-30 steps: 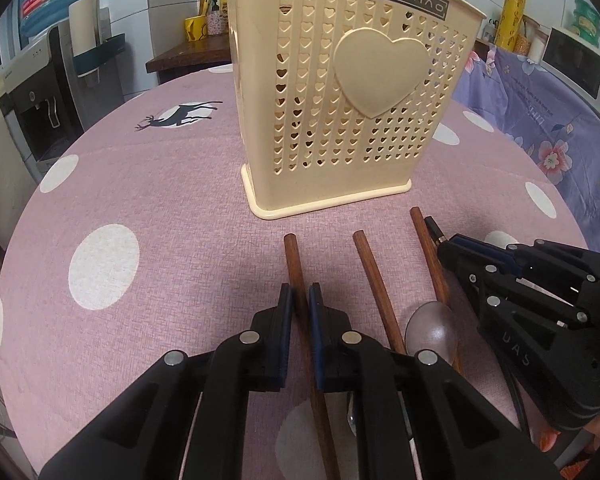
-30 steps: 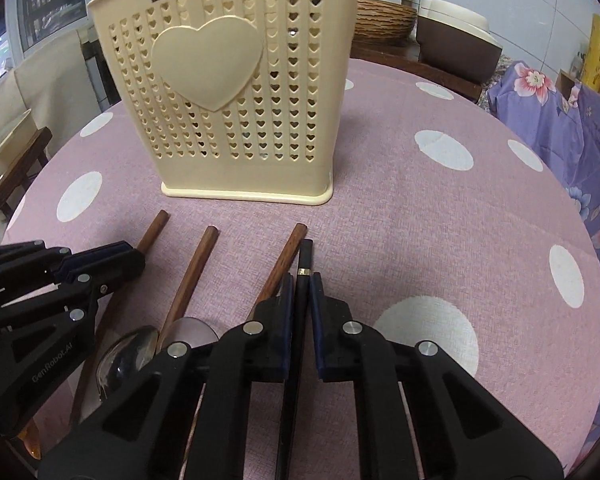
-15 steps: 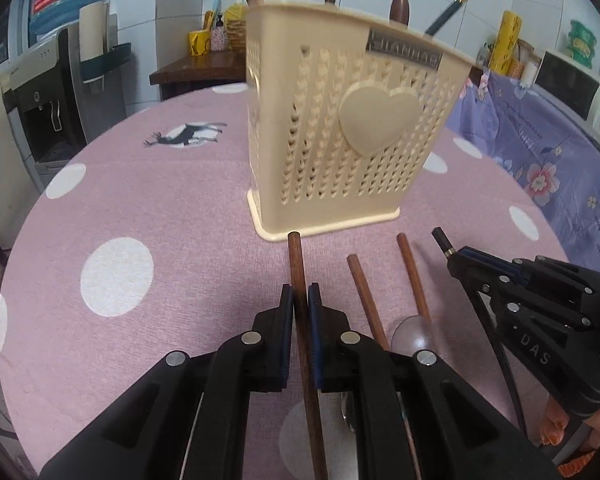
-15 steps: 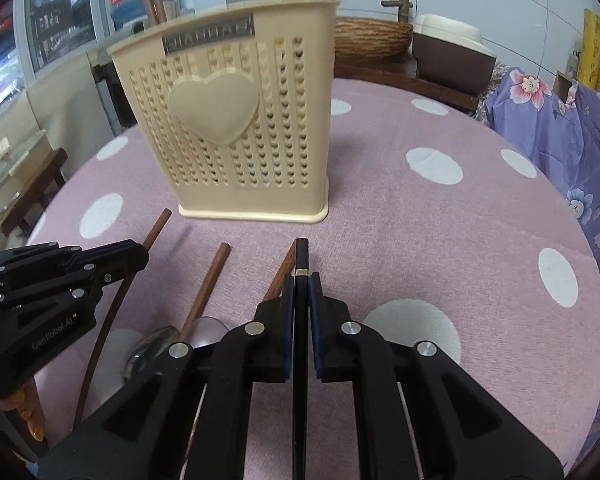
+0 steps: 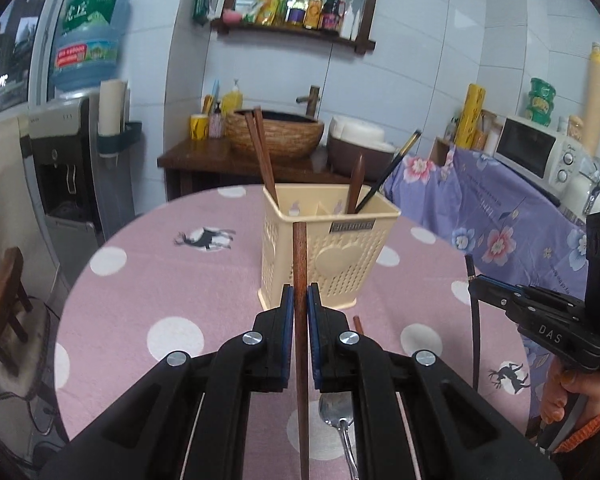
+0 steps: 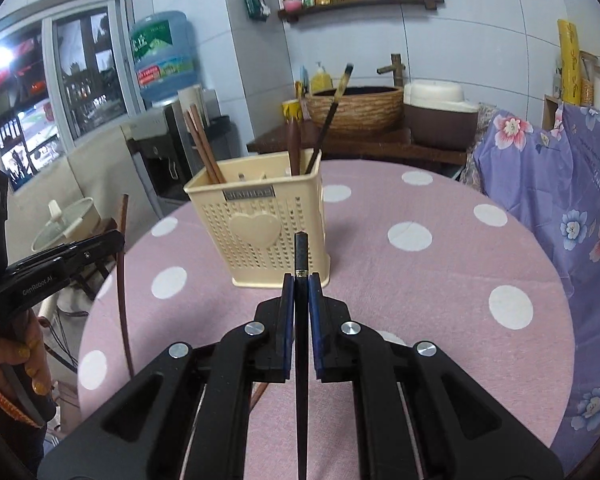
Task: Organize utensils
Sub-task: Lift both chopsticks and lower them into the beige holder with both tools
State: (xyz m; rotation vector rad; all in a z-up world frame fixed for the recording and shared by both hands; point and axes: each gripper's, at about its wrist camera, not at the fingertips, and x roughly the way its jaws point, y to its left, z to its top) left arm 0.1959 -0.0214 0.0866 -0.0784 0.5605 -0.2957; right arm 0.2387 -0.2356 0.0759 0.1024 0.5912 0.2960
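Now each gripper (image 5: 298,312) (image 6: 301,300) pinches one chopstick (image 5: 300,264) (image 6: 301,256); thin, loosely clamped sticks may pivot and miss the holder (image 5: 328,256).

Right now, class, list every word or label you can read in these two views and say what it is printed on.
"DAS": on the right tool.
"GenRobot.AI": on the left tool.
Nameplate on the cream utensil holder: too blurred to read.
Water jug label: Chinese characters, too small.
Shelf bottles: unreadable.
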